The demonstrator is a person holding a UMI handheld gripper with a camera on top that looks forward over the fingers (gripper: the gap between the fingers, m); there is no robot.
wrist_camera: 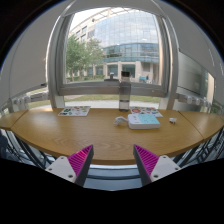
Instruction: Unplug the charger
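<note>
My gripper (113, 163) is open and empty, its magenta pads (76, 162) spread wide above the near edge of a long wooden table (95, 135). Far beyond the fingers, near the table's middle, a small white object (120, 120) lies next to a light blue flat box or book (143, 120). Another small white item (172, 120) lies to the right of the box. I cannot tell which of them is the charger, and no cable or socket shows clearly.
A flat printed sheet or magazine (74, 111) lies at the table's far left. A dark upright object (124, 96) stands at the far edge before a large window (115, 45). Chairs (22, 150) flank the table's near corners.
</note>
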